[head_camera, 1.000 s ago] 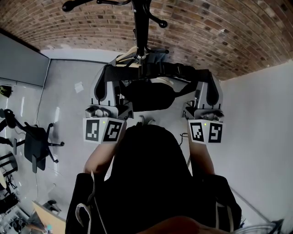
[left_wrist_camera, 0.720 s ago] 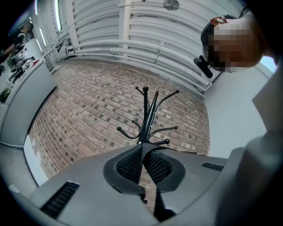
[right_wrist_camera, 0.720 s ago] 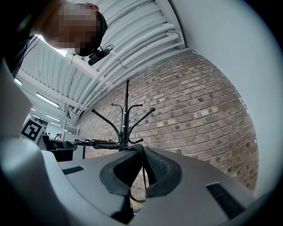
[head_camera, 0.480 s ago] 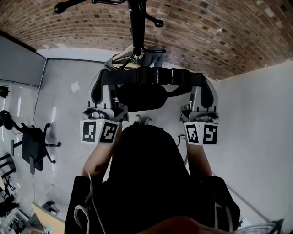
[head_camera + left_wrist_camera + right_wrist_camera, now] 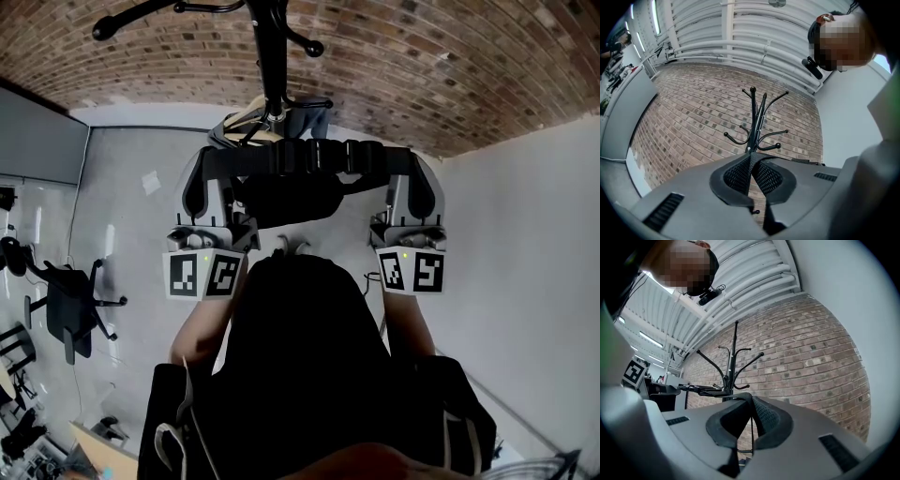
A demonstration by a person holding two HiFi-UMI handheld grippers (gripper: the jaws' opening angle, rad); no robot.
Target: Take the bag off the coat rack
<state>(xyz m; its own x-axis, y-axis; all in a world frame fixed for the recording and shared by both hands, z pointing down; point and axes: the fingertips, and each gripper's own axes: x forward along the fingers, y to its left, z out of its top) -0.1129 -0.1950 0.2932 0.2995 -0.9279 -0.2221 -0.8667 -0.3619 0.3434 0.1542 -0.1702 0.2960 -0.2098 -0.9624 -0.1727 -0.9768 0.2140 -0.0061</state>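
Jaws of left gripper (image 5: 751, 164) and right gripper (image 5: 751, 411) are clamping the strap (image 5: 300, 157) near its ends; bag (image 5: 286, 199) is hanging between them, centre frame, below the rack (image 5: 267, 56).

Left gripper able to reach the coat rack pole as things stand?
Probably not. The left gripper is shut on the bag strap, which stretches across to the right gripper, also shut on it. The coat rack pole stands beyond that strap, so the left would have to let go first.
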